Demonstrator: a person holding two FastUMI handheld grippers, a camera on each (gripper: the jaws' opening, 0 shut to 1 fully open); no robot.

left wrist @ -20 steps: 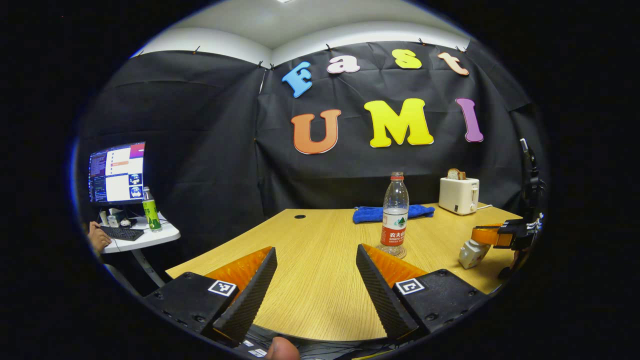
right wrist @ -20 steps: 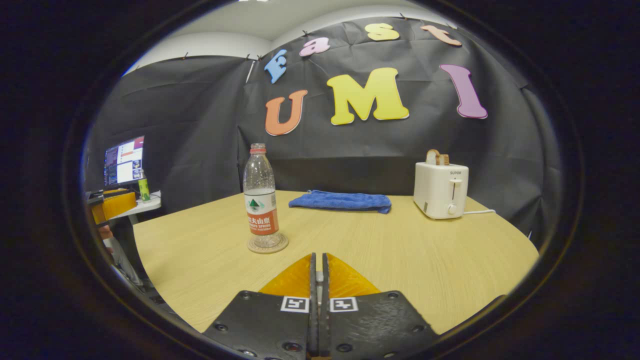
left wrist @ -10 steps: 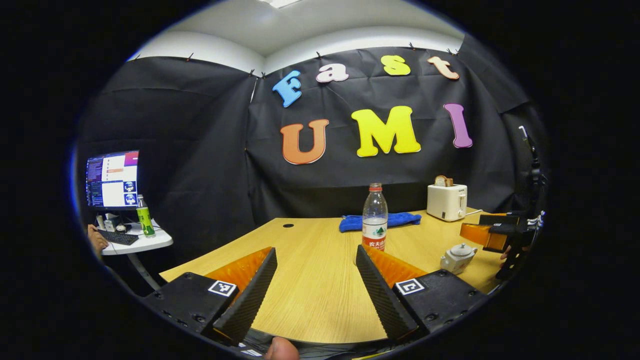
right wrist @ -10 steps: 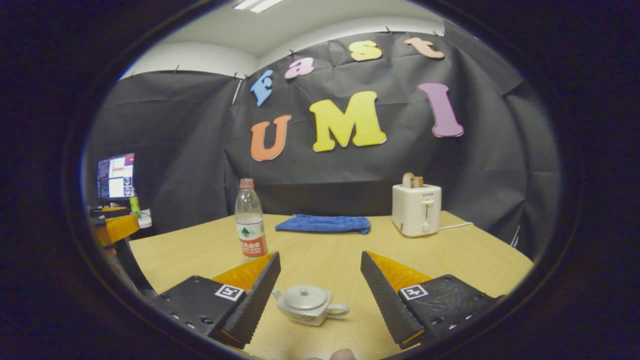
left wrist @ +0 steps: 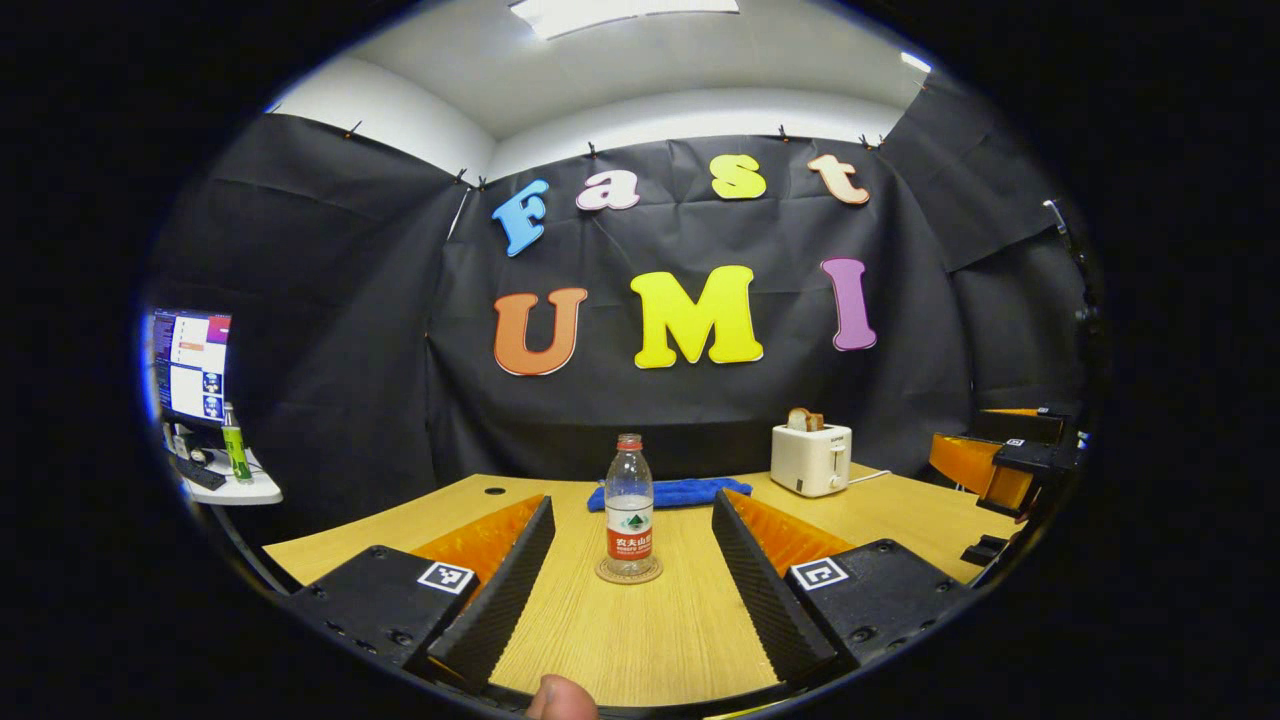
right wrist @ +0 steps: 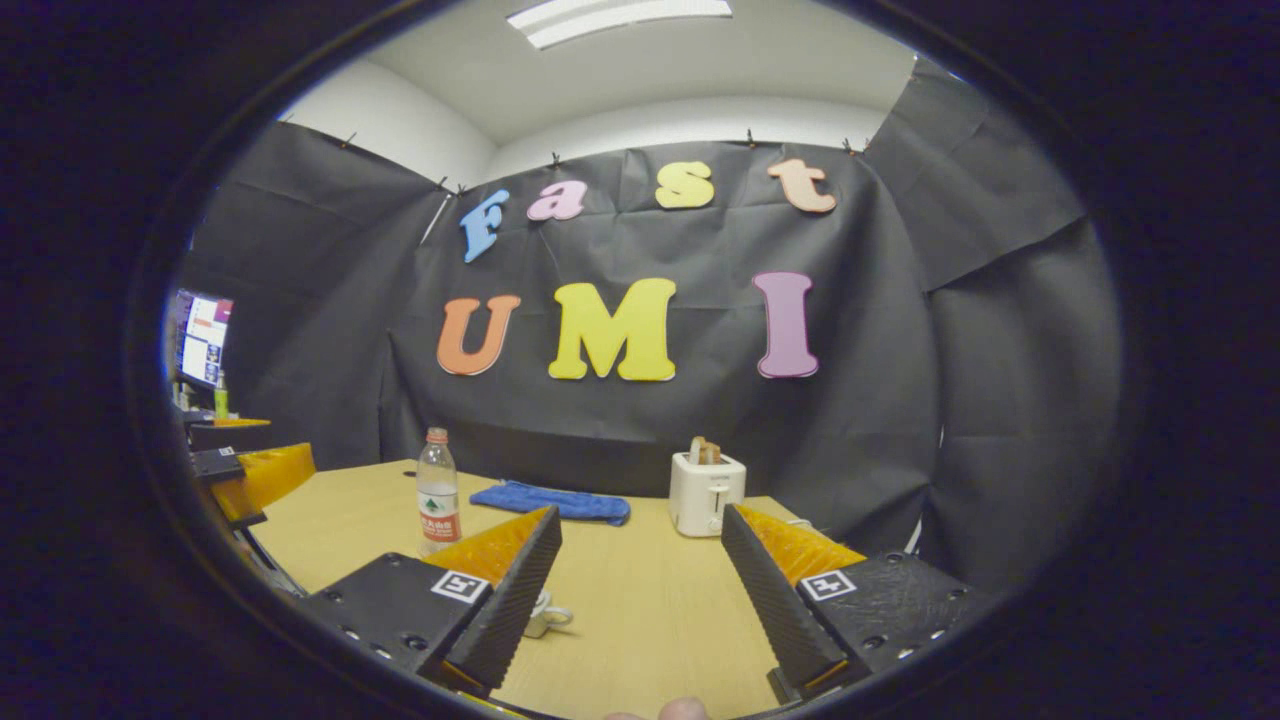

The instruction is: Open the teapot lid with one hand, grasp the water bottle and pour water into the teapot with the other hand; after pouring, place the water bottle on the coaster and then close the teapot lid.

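Note:
A clear water bottle (left wrist: 628,505) with a red cap stands upright on a round coaster (left wrist: 629,573) on the wooden table (left wrist: 640,640). My left gripper (left wrist: 631,498) is open, well short of the bottle, which shows between its fingers. In the right gripper view the bottle (right wrist: 438,490) is far to the left. The small white teapot (right wrist: 548,614) sits low beside my right gripper's left finger, mostly hidden by it; its handle shows. My right gripper (right wrist: 641,512) is open and holds nothing. That gripper (left wrist: 1000,462) also shows at the left view's right edge.
A white toaster (left wrist: 811,460) with bread and a blue cloth (left wrist: 680,491) lie at the table's back. A side desk with a monitor (left wrist: 190,365) and a green bottle (left wrist: 236,455) stands far left. The left gripper (right wrist: 255,476) hovers at the table's left edge.
My right gripper went from shut to open, and the teapot, lid on, came into its view. Both grippers have drawn back from the table, so bottle and toaster look smaller.

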